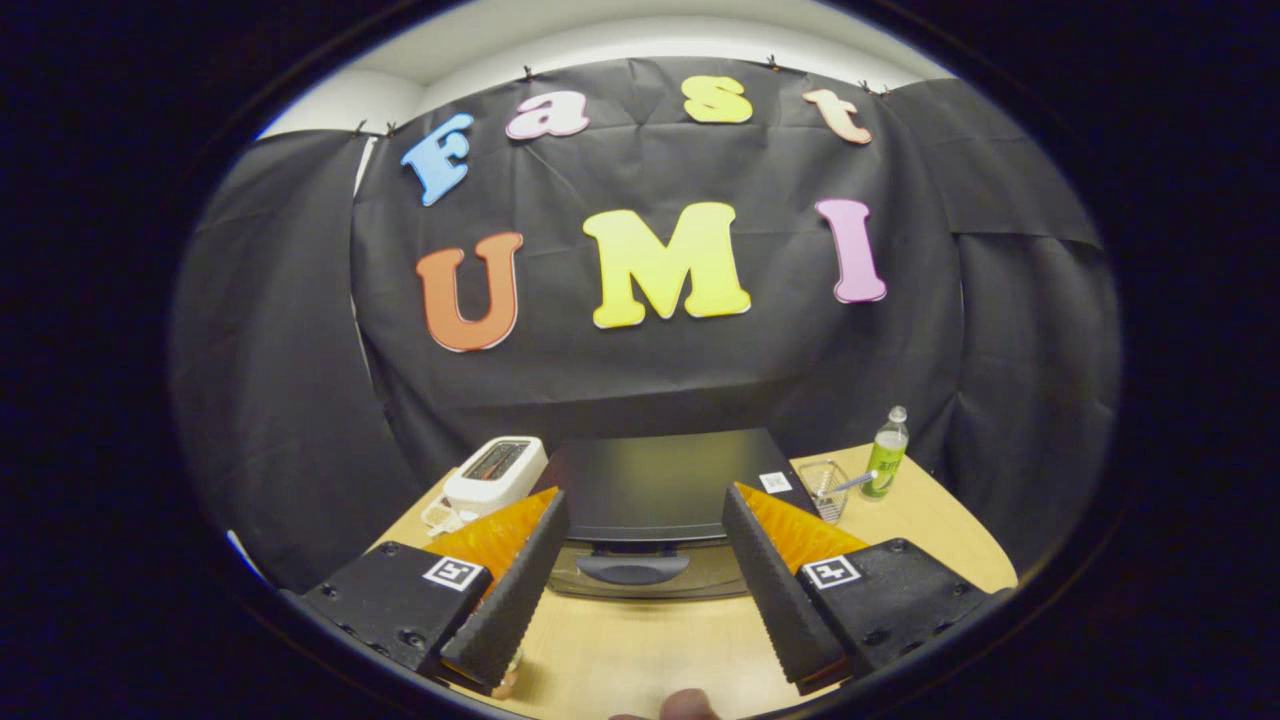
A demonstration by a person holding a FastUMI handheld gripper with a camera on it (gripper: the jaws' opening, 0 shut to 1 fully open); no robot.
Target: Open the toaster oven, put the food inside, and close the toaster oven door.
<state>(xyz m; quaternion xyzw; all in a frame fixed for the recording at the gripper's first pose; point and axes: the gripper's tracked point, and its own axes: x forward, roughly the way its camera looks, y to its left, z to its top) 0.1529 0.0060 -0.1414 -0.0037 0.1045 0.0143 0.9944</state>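
Note:
A black toaster oven (665, 490) stands on the wooden table (640, 650), seen from above and in front. Its glass door looks shut, with the handle (632, 567) at the top of the door, just ahead of me and between my fingers. My gripper (645, 512) hovers open above the oven's front edge, nothing between its fingers. A small piece of something pale (508, 682) shows under the left finger; I cannot tell what it is.
A white pop-up toaster (495, 472) sits left of the oven, with a small item (440, 515) beside it. Right of the oven stand a wire basket (826, 488) and a green bottle (886, 455). A fingertip (688, 705) shows at the table's near edge.

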